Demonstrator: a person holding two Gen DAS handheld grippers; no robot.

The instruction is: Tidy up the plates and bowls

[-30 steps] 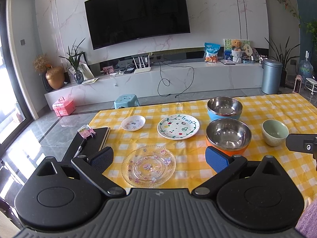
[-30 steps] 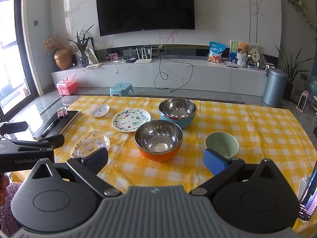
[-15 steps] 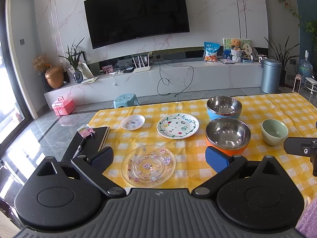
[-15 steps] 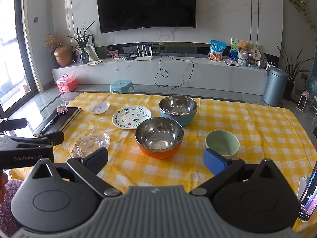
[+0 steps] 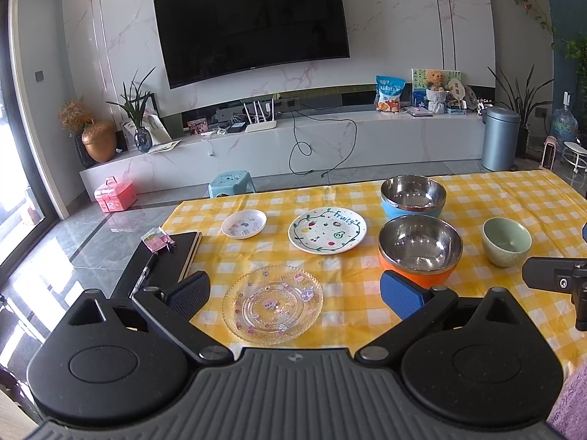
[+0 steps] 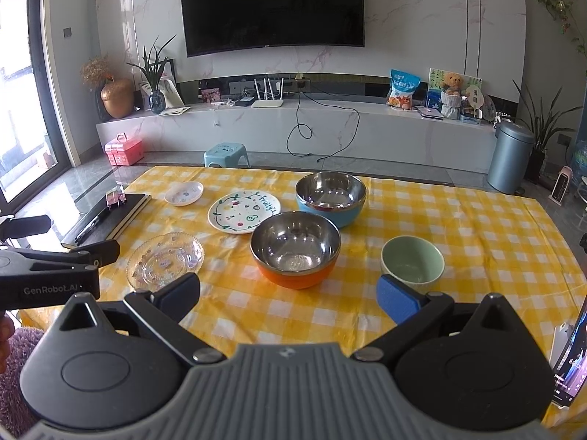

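A living room with a wall-mounted television (image 5: 253, 24) and a long marble console lies behind the worktop (image 5: 495, 198), which wears a yellow checked cloth. Near its left edge lies a black notebook (image 5: 172, 256). On the cloth, the blue-sided steel bowl (image 5: 412, 196) stands farthest back, with the orange-sided steel bowl (image 5: 420, 247) just in front of it; both are empty. To their left sits the painted fruit plate (image 5: 327, 230), and nearer the camera the clear glass plate (image 5: 273, 304), dotted with small coloured decorations. The green bowl (image 5: 506, 242), empty, stands right of the orange one, apart from it. The small white dish (image 5: 244, 223) sits left of the fruit plate. The left tongs (image 5: 293, 293) are spread wide above the near edge, the glass plate between their blue pads, untouched. The right tongs (image 6: 288, 295) are likewise spread, holding nothing. Compared with a second ago, both tongs sit slightly lower and closer; no dish has moved.
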